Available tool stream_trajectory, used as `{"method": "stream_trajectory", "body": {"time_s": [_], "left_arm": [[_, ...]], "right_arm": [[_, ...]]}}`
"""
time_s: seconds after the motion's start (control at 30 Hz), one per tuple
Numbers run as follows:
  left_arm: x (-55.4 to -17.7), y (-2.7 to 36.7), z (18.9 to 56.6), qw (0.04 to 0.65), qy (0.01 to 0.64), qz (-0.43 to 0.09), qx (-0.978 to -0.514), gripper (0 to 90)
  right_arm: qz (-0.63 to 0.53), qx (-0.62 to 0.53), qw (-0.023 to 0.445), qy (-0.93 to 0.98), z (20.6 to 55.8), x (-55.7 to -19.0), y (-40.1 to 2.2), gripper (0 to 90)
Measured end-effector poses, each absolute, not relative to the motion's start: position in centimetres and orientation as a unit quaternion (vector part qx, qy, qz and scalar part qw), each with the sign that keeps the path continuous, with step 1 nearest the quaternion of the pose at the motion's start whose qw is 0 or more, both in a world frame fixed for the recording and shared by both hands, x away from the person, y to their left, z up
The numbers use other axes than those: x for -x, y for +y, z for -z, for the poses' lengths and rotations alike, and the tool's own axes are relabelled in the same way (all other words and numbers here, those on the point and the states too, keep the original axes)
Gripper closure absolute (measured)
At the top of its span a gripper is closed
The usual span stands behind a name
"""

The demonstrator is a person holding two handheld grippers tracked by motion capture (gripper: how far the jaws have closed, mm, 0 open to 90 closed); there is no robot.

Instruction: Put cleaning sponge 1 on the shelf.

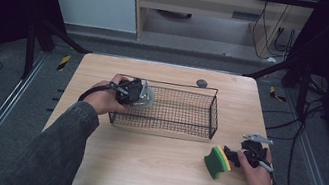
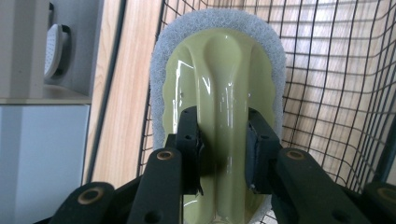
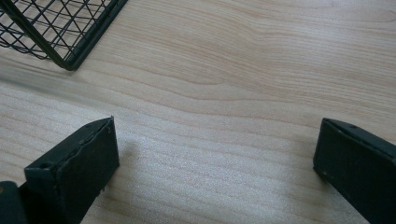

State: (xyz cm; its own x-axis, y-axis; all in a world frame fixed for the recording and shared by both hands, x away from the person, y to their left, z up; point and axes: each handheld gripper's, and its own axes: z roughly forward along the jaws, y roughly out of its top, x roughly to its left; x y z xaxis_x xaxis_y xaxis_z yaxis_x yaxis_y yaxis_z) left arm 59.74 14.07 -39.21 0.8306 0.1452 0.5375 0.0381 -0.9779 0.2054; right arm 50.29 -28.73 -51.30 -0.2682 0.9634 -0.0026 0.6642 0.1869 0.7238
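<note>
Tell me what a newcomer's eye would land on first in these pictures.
The pale green scrubber with a grey pad stands out first: the left gripper is clamped on its raised handle, holding it at the left end of the black wire basket. Next comes the bright green-and-yellow sponge on the wooden table, just in front of the right gripper, whose jaws stand wide open over bare wood.

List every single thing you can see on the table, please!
Wire basket: one, black mesh, middle of the table.
Scrubber with handle: one, pale green with a grey pad, held over the basket's left end.
Sponge: one, green and yellow, on the table by the right gripper.
Small round thing: one, dark grey, far edge of the table.
Table: one, light wood.
Left gripper: black, shut on the scrubber's handle.
Right gripper: black, jaws wide open, nothing between them.
</note>
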Motion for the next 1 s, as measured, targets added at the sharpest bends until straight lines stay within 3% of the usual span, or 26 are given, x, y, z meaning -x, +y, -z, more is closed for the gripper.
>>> {"method": "stream_trajectory", "body": {"time_s": [1.0], "left_arm": [[-61.4,14.3,42.0,0.082,0.077,-0.207,-0.972,70.4]], "right_arm": [[-0.313,-0.556,0.239,0.732,51.3,-50.3,-28.7,0.5]]}}
